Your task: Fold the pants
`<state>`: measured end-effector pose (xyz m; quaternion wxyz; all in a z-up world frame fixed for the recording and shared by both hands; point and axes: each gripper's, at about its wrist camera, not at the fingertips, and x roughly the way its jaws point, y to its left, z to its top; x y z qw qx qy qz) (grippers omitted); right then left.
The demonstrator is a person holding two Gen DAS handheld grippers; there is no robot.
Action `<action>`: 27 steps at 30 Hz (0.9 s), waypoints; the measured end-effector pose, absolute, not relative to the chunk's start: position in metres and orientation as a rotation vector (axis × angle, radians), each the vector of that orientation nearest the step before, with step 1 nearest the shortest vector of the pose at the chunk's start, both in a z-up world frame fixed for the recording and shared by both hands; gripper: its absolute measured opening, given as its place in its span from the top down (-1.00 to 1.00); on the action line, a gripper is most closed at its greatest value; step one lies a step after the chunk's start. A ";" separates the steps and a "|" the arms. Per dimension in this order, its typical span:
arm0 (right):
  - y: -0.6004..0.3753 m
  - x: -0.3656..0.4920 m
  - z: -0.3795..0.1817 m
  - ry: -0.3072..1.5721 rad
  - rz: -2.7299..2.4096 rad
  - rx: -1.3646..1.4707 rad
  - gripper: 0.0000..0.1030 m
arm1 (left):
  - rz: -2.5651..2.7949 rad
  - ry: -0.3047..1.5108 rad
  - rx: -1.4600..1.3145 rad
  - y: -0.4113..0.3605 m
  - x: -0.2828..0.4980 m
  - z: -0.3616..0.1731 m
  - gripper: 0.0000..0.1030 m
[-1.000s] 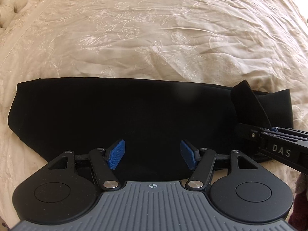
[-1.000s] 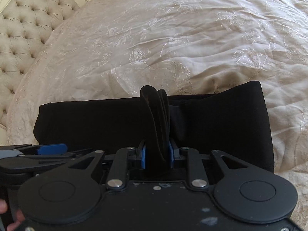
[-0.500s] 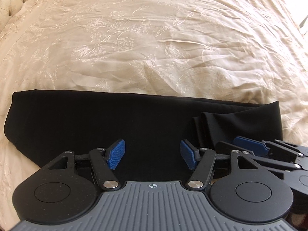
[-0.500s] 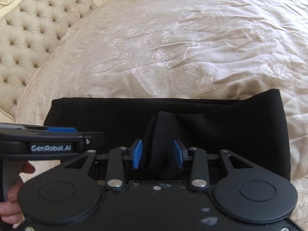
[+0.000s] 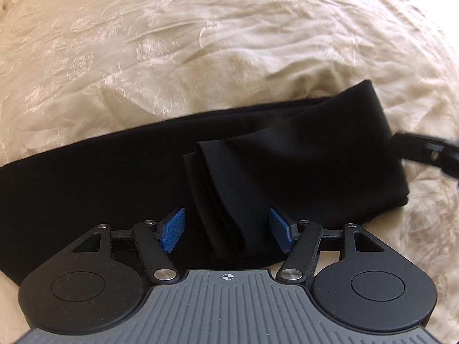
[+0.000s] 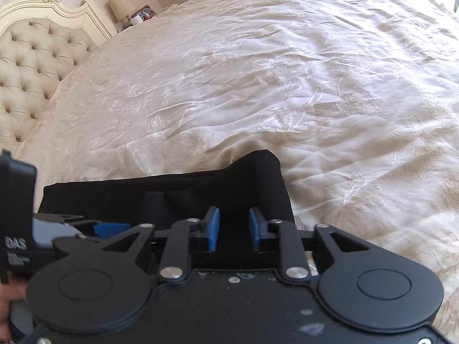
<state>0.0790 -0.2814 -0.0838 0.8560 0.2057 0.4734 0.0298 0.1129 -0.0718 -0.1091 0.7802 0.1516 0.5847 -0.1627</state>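
Note:
The black pants (image 5: 100,172) lie as a long folded strip across the cream bedspread, with the right end folded back over the strip (image 5: 287,157). My left gripper (image 5: 226,230) is open and empty, its blue pads just above the near edge of the folded flap. My right gripper (image 6: 233,228) is open and empty, hovering over the pants' right end (image 6: 243,180). Part of the right gripper shows at the right edge of the left wrist view (image 5: 430,152). The left gripper shows at the left of the right wrist view (image 6: 57,229).
The cream embroidered bedspread (image 6: 287,86) stretches away on all sides. A tufted headboard (image 6: 28,57) stands at the far left, with a lamp and small items (image 6: 126,8) beside it.
My right gripper opened and let go of the pants' end, which now lies folded over the strip. It then drew back to the right. My left gripper swung right toward the flap.

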 end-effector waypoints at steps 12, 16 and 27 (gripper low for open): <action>-0.283 0.140 -0.144 1.138 -0.003 0.298 1.00 | -0.330 1.274 0.246 -0.061 0.126 -0.110 -0.25; -0.298 0.140 -0.150 1.125 -0.004 0.386 1.00 | -0.323 1.267 0.278 -0.066 0.124 -0.108 -0.25; -0.316 0.136 -0.148 1.109 -0.038 0.432 0.98 | -0.292 1.232 0.314 -0.054 0.113 -0.080 -0.23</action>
